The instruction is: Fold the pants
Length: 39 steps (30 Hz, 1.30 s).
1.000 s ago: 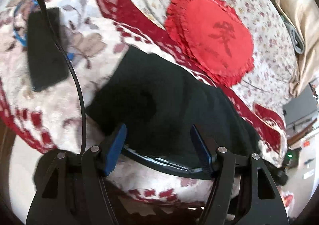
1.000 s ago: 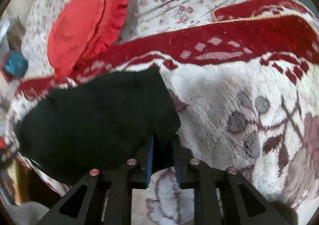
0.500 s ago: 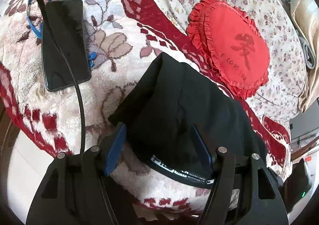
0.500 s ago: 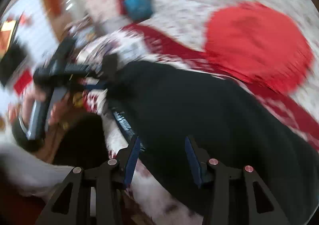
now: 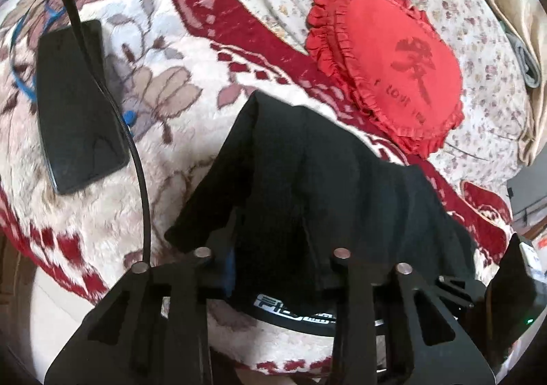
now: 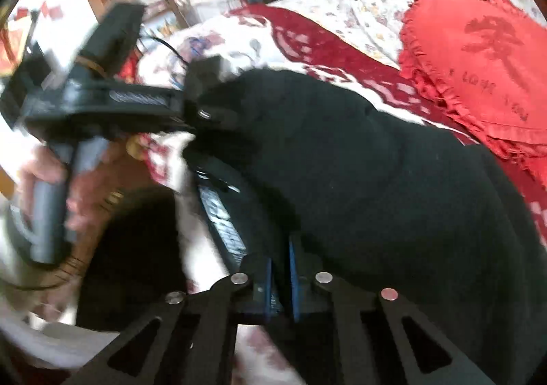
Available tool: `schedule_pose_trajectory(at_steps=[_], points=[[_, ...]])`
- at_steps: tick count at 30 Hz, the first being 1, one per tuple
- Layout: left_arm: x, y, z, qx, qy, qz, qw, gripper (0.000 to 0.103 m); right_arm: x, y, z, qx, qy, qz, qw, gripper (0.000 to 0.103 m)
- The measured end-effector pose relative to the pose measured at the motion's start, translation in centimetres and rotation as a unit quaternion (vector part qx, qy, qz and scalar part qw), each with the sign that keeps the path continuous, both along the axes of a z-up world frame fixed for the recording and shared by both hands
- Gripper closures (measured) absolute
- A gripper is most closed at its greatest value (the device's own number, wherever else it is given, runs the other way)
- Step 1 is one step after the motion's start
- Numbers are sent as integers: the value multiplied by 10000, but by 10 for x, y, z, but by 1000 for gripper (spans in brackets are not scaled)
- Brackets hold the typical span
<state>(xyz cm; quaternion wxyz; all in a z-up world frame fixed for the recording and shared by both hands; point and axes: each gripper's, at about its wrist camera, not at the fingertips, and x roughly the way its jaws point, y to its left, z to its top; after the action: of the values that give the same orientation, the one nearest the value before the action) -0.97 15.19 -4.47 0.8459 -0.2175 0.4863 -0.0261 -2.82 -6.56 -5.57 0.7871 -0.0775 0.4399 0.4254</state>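
Observation:
The black pants lie folded on the floral bed blanket, with the printed waistband at the near edge. My left gripper is shut on the pants fabric near the waistband, its fingers partly hidden in the cloth. In the right wrist view the pants fill the middle. My right gripper is shut on the waistband edge. The left gripper shows there at the far side of the pants, held by a hand.
A black phone with a black cable lies on the blanket at left. A red frilled heart cushion lies behind the pants, and shows in the right wrist view. The bed edge is close in front.
Both grippers have closed on the pants near the waistband. The right gripper let go of the far corner, swung round to the waistband side and closed there.

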Motion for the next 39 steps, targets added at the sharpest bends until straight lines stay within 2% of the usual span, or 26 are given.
schedule_pose_trajectory(at_steps=[1, 2, 4, 6, 10, 12, 16, 17, 19, 21, 25, 28, 29, 30, 31, 32, 33, 37, 39], points=[[-1, 1, 5, 37, -67, -38, 10000, 85, -5, 2, 7, 74, 28, 65, 9999, 96], [-4, 3, 11, 108, -150, -62, 9998, 86, -11, 5, 12, 82, -19, 121, 9999, 96], [-10, 7, 23, 305, -300, -74, 9991, 86, -22, 14, 19, 89, -117, 271, 9995, 96], [-14, 14, 20, 354, -258, 1, 9990, 87, -25, 25, 10, -114, -217, 264, 9994, 96], [-19, 22, -7, 371, 166, 230, 9989, 86, -19, 29, -25, -359, 379, 112, 9986, 90], [-24, 26, -9, 356, 184, 278, 9988, 86, -21, 20, -15, -170, 420, 128, 9989, 85], [-29, 28, 13, 438, -49, 400, 9982, 86, -10, -20, 26, 247, 142, -223, 9993, 58], [-29, 28, 20, 464, -148, 446, 9978, 84, -4, -35, 36, 336, -17, -439, 9985, 53], [-27, 27, 32, 435, -328, 475, 9974, 71, 14, -60, 50, 336, -356, -929, 9945, 53], [-22, 19, 38, 411, -427, 371, 9975, 65, 43, -82, 53, 196, -483, -1486, 9875, 53], [-2, -4, 34, 437, -379, 118, 9983, 64, 100, -87, 34, -174, -235, -1894, 9815, 52], [15, -21, 21, 516, -259, 47, 9983, 64, 130, -82, 15, 71, 150, -1810, 9833, 52], [18, -25, 17, 578, -234, 44, 9980, 64, 137, -78, 10, 172, 291, -1759, 9838, 55], [23, -29, 11, 659, -202, 43, 9976, 64, 141, -75, 5, 280, 420, -1663, 9848, 63], [27, -31, 7, 716, -156, 56, 9973, 64, 144, -71, 1, 289, 475, -1597, 9856, 90], [30, -32, 1, 792, -92, 70, 9968, 64, 147, -69, -2, 159, 462, -1601, 9859, 95], [33, -32, -3, 850, -42, 89, 9963, 64, 150, -68, -3, -12, 406, -1630, 9858, 95], [34, -27, -11, 851, -49, 211, 9961, 64, 151, -70, -1, -161, 110, -1724, 9848, 96], [35, -27, -16, 875, -74, 260, 9958, 64, 158, -71, -13, -303, 112, -1929, 9807, 97]])
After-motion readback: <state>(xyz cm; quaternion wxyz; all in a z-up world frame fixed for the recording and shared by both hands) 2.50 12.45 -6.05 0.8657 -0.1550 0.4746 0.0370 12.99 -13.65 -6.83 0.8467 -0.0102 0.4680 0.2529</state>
